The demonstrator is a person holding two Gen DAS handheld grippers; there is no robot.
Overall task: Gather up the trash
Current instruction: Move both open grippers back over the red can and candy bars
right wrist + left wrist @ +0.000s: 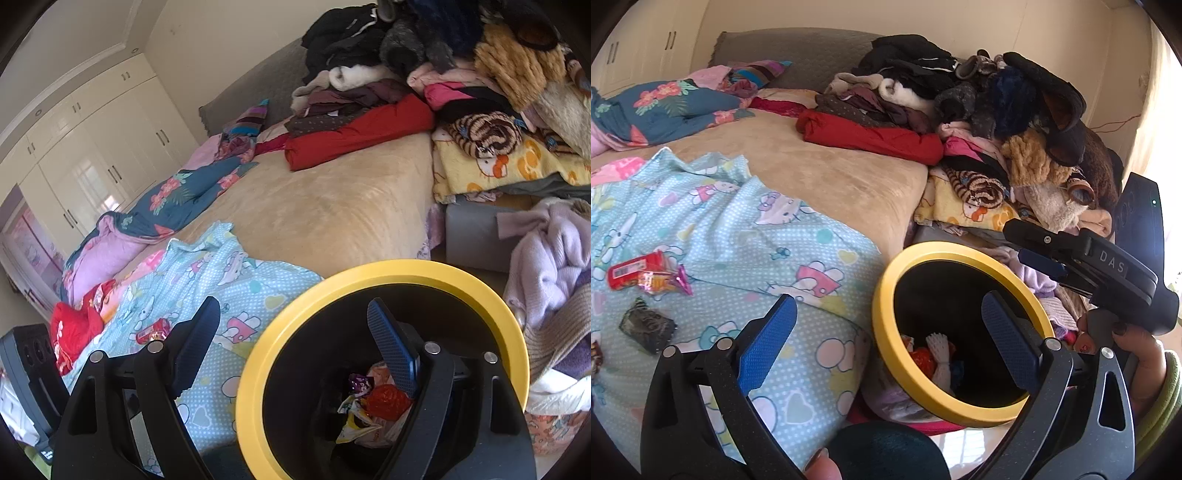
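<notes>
A black trash bin with a yellow rim point(886, 332) point(251, 369) stands beside the bed and holds several wrappers point(373, 406). My left gripper point(886, 339) is open and empty, over the bed edge and the bin's rim. My right gripper point(291, 347) is open and empty, one finger point(391, 350) over the bin mouth; it shows in the left wrist view point(1045, 254) above the bin. On the light blue Hello Kitty blanket point(738, 236) lie a red wrapper point(631, 273) point(153, 330), a pink candy wrapper point(665, 282) and a dark wrapper point(646, 328).
A tall pile of clothes point(979, 110) point(461, 74) covers the bed's far right. A floral blue quilt point(657, 107) lies at the left. Lilac knitwear point(546, 258) sits right of the bin. White wardrobes point(92, 155) line the far wall.
</notes>
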